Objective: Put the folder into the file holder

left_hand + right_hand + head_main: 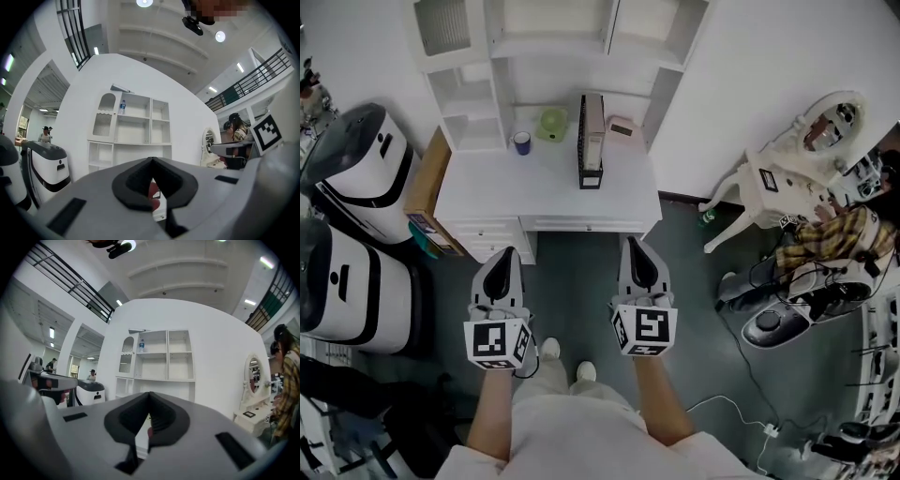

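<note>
A black file holder (pixel 591 142) stands upright at the middle of the white desk (pixel 487 192), with a pale flat folder (pixel 596 131) standing in it. Both grippers hang over the dark floor in front of the desk, well short of the holder. My left gripper (pixel 502 259) points at the desk's drawer front, its jaws together and nothing between them. My right gripper (pixel 637 251) is level with it, also shut and empty. In the left gripper view the left gripper (pixel 152 161) shows its tips meeting; the right gripper (pixel 149 395) looks the same in its own view.
A blue cup (pixel 522 142), a green object (pixel 551 123) and a small pinkish box (pixel 623 128) sit at the desk's back under white shelves (pixel 553 37). Two white machines (pixel 361 169) stand left. A white chair-like unit (pixel 797 164), cables and a person in plaid (pixel 839 236) are right.
</note>
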A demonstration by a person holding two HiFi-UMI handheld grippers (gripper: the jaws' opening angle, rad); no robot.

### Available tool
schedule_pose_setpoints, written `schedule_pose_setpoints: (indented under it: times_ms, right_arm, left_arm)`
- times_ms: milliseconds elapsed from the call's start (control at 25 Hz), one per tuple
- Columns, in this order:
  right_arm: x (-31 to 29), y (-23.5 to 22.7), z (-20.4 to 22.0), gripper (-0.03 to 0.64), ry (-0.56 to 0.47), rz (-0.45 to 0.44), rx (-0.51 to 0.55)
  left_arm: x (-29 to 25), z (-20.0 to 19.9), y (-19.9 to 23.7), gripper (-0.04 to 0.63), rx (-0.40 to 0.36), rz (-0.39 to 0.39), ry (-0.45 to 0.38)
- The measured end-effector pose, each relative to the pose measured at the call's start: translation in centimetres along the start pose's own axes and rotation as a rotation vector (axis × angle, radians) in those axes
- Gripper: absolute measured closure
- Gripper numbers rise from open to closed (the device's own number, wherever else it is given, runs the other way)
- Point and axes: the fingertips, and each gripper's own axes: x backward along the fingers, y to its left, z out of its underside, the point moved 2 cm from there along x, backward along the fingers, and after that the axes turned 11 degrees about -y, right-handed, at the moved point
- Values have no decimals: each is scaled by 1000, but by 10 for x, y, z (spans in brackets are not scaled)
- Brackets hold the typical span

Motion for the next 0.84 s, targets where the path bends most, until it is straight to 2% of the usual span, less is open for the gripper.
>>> schedule_pose_setpoints:
  times_ms: [200,400,840]
  right_arm:
    - [26,-6,-19,623,-39,-22,2]
    - [35,-11,-33,623,-56,-5,12]
    - [29,6,-42,623,-58,12,26]
  left_arm:
    - [24,-2,-30,604,4,14,8]
    - [29,-11,-41,604,18,32,-6]
    - [29,-21,-17,604,47,38,-25]
